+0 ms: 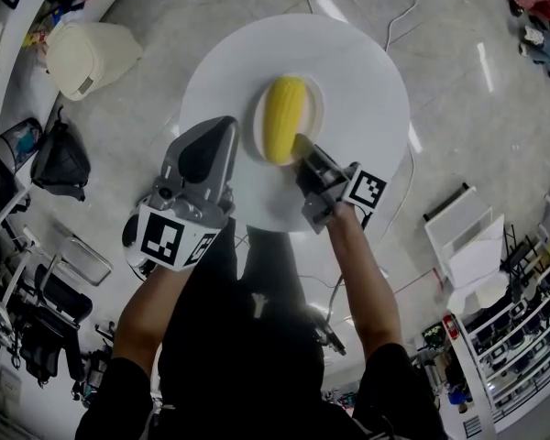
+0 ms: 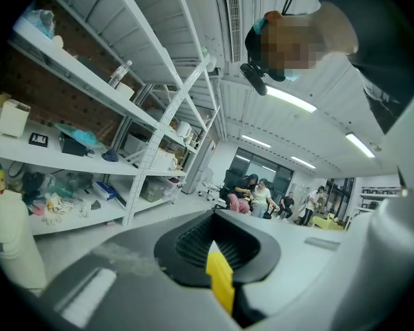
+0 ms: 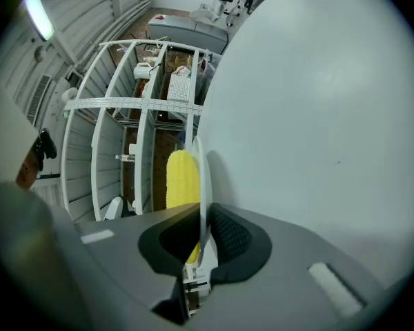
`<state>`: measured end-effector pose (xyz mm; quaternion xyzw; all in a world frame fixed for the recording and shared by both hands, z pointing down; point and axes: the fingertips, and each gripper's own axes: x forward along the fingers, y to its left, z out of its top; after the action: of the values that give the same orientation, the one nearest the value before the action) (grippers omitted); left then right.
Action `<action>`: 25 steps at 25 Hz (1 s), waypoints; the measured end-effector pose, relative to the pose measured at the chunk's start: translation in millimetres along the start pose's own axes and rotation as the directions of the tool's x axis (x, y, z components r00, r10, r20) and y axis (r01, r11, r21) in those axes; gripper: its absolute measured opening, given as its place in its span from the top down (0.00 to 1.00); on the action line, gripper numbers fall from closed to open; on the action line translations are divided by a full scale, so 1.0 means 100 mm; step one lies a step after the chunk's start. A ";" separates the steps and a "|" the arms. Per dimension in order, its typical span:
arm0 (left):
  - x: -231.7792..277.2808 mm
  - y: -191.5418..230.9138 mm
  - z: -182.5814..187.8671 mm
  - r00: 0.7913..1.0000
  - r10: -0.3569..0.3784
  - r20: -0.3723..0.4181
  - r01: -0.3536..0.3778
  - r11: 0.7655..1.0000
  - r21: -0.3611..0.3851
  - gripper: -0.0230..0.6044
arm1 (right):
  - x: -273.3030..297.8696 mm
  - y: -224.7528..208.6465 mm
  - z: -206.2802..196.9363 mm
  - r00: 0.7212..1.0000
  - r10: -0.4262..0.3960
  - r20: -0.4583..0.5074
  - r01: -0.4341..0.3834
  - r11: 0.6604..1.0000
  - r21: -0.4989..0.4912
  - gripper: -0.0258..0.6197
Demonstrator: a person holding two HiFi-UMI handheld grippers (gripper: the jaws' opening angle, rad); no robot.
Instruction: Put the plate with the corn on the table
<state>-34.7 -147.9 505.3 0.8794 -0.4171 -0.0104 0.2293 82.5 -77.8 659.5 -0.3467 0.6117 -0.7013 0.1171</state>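
a glossy pale marbled floor (image 1: 495, 108) holds a cream bin (image 1: 87, 58) and a black bag (image 1: 60, 159), while white metal shelving (image 2: 90, 88) crowded with clutter lines one wall under long ceiling strip lights (image 2: 290, 98), with people (image 2: 259, 195) seated far down the room

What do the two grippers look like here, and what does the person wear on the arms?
Both the left gripper and right gripper are grey moulded shells with black ribbed pads; each carries a cube of black-and-white square markers. The left shows a yellow tab. Short dark sleeves.
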 end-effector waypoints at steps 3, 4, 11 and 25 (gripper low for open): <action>0.00 0.01 -0.01 1.000 0.001 -0.002 -0.001 1.000 0.001 0.96 | 0.02 -0.04 0.02 1.000 -0.006 0.002 0.006 1.000 0.002 0.89; 0.00 0.02 -0.02 1.000 0.001 -0.002 -0.001 1.000 0.002 0.96 | 0.02 -0.05 0.02 1.000 -0.008 0.001 0.008 1.000 0.001 0.89; -0.03 0.08 -0.01 1.000 0.007 -0.001 -0.007 1.000 -0.005 0.96 | 0.08 -0.06 0.03 0.999 -0.034 -0.013 0.034 0.999 -0.006 0.89; -0.05 0.07 -0.06 1.000 0.001 -0.011 -0.001 1.000 -0.009 0.96 | 0.05 -0.14 0.15 0.988 -0.154 0.031 0.155 0.988 -0.012 0.87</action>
<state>-41.7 -145.6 512.6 0.8782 -0.4164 -0.0074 0.2353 92.2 -89.1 674.4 -0.4045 0.5863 -0.6985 0.0692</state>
